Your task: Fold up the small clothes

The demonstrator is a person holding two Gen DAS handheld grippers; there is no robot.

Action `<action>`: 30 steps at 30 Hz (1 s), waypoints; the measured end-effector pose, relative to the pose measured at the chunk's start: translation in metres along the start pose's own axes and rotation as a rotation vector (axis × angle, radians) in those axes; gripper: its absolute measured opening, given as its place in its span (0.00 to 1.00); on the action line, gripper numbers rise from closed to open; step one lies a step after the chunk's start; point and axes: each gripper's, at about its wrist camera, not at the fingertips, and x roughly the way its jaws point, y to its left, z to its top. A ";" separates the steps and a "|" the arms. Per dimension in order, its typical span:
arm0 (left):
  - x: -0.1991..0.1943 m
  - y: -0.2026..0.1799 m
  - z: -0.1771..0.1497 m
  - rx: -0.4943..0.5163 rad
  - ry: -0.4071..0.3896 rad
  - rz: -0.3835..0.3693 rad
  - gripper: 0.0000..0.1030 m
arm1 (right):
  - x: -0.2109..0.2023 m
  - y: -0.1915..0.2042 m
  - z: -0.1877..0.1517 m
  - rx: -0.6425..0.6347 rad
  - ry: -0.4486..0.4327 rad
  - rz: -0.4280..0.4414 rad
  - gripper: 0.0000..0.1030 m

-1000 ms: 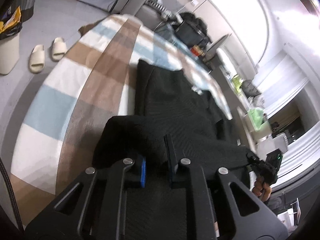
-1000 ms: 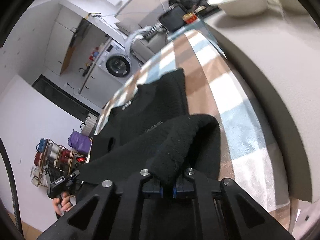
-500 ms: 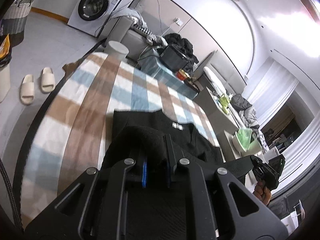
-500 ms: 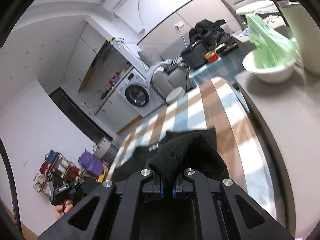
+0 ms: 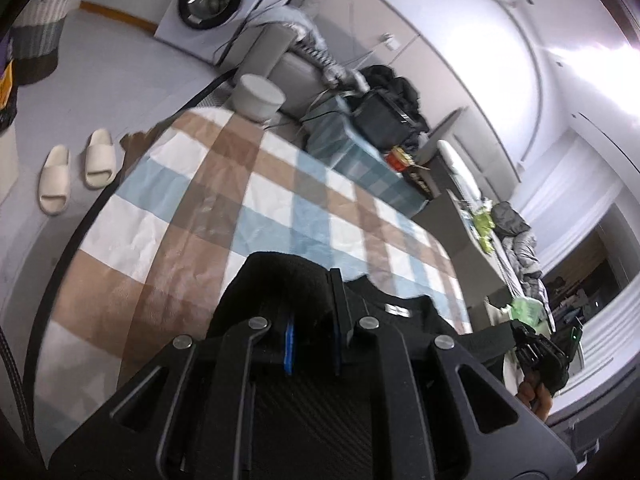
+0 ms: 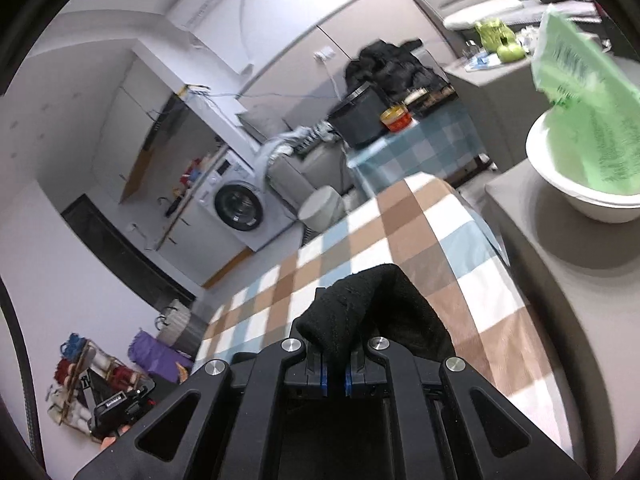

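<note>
A small black knit garment (image 5: 280,280) is held up by both grippers over a table with a brown, blue and white checked cloth (image 5: 240,200). My left gripper (image 5: 312,320) is shut on one edge of it; the cloth bunches over the fingers, and its collar label (image 5: 396,310) shows to the right. My right gripper (image 6: 335,360) is shut on another edge of the garment (image 6: 380,312), which drapes over its fingertips. The rest of the garment hangs below and is mostly hidden.
The checked table also shows in the right wrist view (image 6: 400,248). A white bowl with green plastic (image 6: 588,184) stands on a grey counter to the right. A white bin (image 5: 258,96), a washing machine (image 5: 216,4) and slippers (image 5: 76,172) lie beyond.
Both grippers have lifted the garment's edges and carried them away from the table. Less of the garment lies spread on the cloth; more bare checked cloth shows ahead.
</note>
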 end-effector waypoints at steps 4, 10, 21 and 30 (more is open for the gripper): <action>0.028 0.027 0.004 -0.067 0.057 0.074 0.17 | 0.024 -0.012 0.004 0.049 0.072 -0.061 0.13; 0.019 0.045 -0.002 -0.068 0.028 0.128 0.26 | 0.011 -0.025 -0.002 0.043 0.058 -0.084 0.30; 0.025 -0.028 -0.066 0.256 0.199 0.074 0.29 | 0.030 0.013 -0.054 -0.163 0.343 -0.072 0.31; 0.087 -0.059 -0.083 0.369 0.314 0.168 0.30 | 0.089 0.030 -0.071 -0.262 0.423 -0.143 0.42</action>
